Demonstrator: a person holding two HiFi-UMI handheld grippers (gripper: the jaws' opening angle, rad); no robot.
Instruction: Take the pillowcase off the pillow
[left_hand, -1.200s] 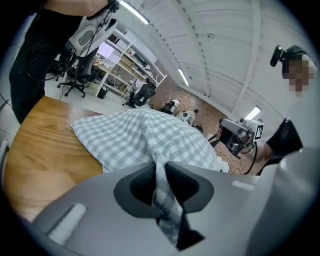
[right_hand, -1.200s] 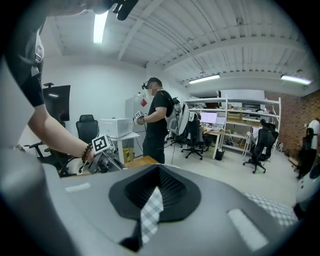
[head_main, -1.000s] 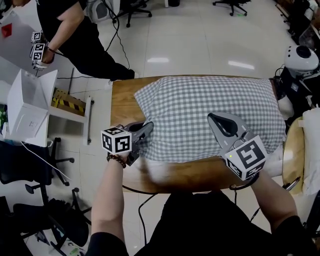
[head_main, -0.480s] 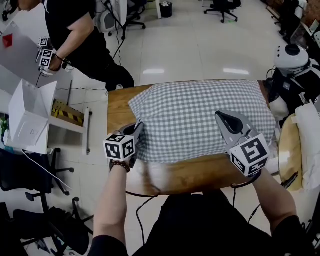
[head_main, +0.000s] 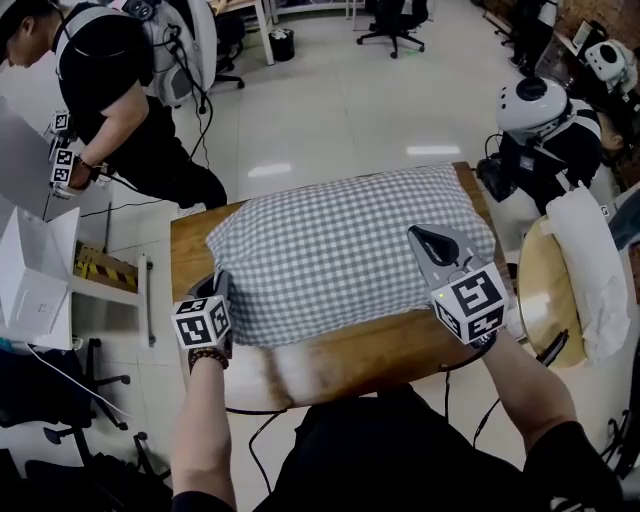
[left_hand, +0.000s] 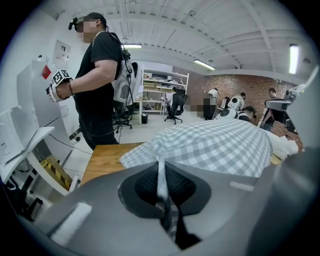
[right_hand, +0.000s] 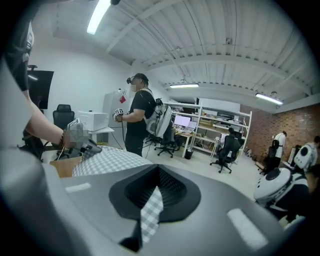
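Both sets of jaws are closed on cloth. In the left gripper view, the left gripper (left_hand: 165, 205) pinches a narrow fold of the checked pillowcase (left_hand: 215, 145). In the right gripper view, the right gripper (right_hand: 147, 212) clamps a similar strip of the same fabric. The head view places the left pinch at the near left corner of the case and the right pinch on its near right part. The case lies across the wooden table (head_main: 370, 350) and covers most of the top.

Hazards, as I judge them:
1. Each pinch holds only a thin fold. A sharp pull may draw the cloth out of the jaws.
2. I cannot tell whether either pinch has also caught the filling beneath. If it has, the pillow travels with the case instead of parting from it.
3. I cannot locate the open end of the case. A pull from the closed end lifts the whole bundle.
4. The case reaches close to the table's edges, so a sideways drag may slide it off onto the floor.

Containers:
- Pillowcase: judged full, since it is plump along its whole length. No part of the pillow itself shows.
- White open-flapped box (head_main: 35, 275), well apart at the left: contents not visible.
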